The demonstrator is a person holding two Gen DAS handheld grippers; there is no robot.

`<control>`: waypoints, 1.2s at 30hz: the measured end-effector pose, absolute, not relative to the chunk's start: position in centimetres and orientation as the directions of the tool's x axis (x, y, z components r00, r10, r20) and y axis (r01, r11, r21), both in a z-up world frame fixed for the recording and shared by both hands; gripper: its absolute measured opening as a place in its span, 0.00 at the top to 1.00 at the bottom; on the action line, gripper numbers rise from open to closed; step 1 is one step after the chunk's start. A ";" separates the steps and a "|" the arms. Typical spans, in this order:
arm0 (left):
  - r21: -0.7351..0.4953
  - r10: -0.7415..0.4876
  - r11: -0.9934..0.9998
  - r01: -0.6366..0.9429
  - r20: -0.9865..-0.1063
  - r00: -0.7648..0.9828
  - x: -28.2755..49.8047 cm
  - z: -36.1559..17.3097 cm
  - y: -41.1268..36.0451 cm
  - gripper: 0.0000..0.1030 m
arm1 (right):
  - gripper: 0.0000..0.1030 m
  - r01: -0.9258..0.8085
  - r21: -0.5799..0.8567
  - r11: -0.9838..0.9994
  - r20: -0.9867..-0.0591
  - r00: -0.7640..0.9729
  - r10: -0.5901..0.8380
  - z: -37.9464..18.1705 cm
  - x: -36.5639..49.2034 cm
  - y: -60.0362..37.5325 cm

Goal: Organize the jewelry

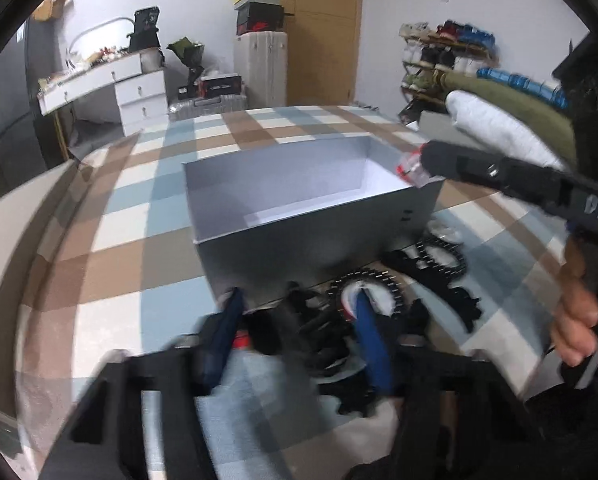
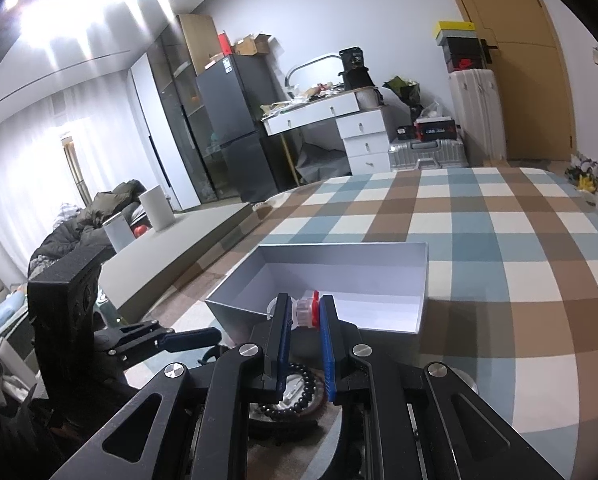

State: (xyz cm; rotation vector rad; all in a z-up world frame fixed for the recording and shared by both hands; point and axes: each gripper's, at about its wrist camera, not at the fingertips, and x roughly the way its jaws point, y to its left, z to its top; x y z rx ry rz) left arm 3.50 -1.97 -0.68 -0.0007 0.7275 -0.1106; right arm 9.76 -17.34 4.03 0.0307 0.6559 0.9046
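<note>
On the left, the left gripper (image 1: 299,300) hangs low over a heap of black jewelry (image 1: 383,300) just in front of the grey box (image 1: 299,236), its blue fingers (image 1: 369,328) standing moderately apart with nothing pressed between them. To the right, the right gripper (image 2: 303,312) is closed narrowly on a small clear piece with a red part (image 2: 306,309) and holds it above the near corner of the box (image 2: 423,280). A black bead bracelet (image 2: 299,384) lies under this gripper on the checked cloth (image 2: 499,240).
</note>
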 end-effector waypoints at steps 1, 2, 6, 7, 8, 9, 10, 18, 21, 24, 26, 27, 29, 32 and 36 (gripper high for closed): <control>-0.039 -0.104 0.994 0.104 -0.663 0.742 3.4 -0.7 -1.9 0.57 | 0.87 -0.719 0.295 0.629 -0.514 0.435 0.739 4.0 9.8 -17.3; -0.035 -0.102 0.994 0.105 -0.661 0.744 3.3 -0.7 -1.9 0.57 | 0.87 -0.719 0.296 0.628 -0.514 0.435 0.740 4.1 9.8 -17.3; -0.007 -0.098 0.992 0.123 -0.645 0.758 3.1 -0.4 -2.3 0.73 | 0.87 -0.720 0.296 0.628 -0.511 0.436 0.741 4.2 9.8 -17.3; -0.011 -0.111 0.991 0.135 -0.636 0.764 2.9 -0.2 -2.4 0.73 | 0.87 -0.720 0.297 0.628 -0.511 0.436 0.741 4.2 9.8 -17.3; -0.010 -0.114 0.990 0.140 -0.633 0.766 2.9 -0.2 -2.5 0.73 | 0.87 -0.719 0.299 0.627 -0.510 0.435 0.742 4.2 9.8 -17.3; -0.007 -0.114 0.990 0.140 -0.629 0.769 2.8 -0.2 -2.5 0.73 | 0.87 -0.719 0.300 0.627 -0.509 0.435 0.742 4.2 9.8 -17.3; -0.009 -0.117 0.990 0.143 -0.628 0.770 2.8 -0.2 -2.5 0.73 | 0.87 -0.720 0.299 0.627 -0.510 0.435 0.742 4.2 9.8 -17.3; -0.058 -0.186 0.981 0.184 -0.538 0.822 1.2 2.5 -2.7 0.73 | 0.87 -0.720 0.302 0.625 -0.498 0.439 0.747 4.5 9.8 -17.4; -0.079 -0.205 0.978 0.191 -0.483 0.851 0.8 4.0 -2.7 0.73 | 0.87 -0.716 0.311 0.626 -0.498 0.438 0.748 4.5 10.1 -17.4; -0.090 -0.185 0.983 0.162 -0.428 0.885 1.3 5.3 -2.3 0.73 | 0.87 -0.711 0.323 0.625 -0.500 0.432 0.750 4.3 10.4 -17.3; -0.101 -0.168 0.985 0.138 -0.424 0.890 2.7 5.4 -1.8 0.73 | 0.87 -0.707 0.334 0.623 -0.503 0.426 0.752 4.1 10.7 -17.1; -0.116 -0.163 0.985 0.124 -0.435 0.885 3.8 5.2 -1.5 0.73 | 0.87 -0.705 0.337 0.624 -0.504 0.424 0.752 4.1 10.9 -17.0; -0.134 -0.159 0.985 0.109 -0.460 0.873 5.7 4.5 -1.0 0.73 | 0.87 -0.703 0.344 0.623 -0.509 0.418 0.753 3.9 11.1 -16.8; -0.130 -0.141 0.988 0.088 -0.489 0.861 7.7 3.4 -0.7 0.72 | 0.87 -0.696 0.349 0.627 -0.515 0.417 0.749 3.6 11.4 -16.6; -0.189 -0.166 0.979 0.074 -0.533 0.830 8.8 2.5 -0.2 0.72 | 0.83 -0.684 0.358 0.635 -0.524 0.415 0.744 3.3 11.8 -16.5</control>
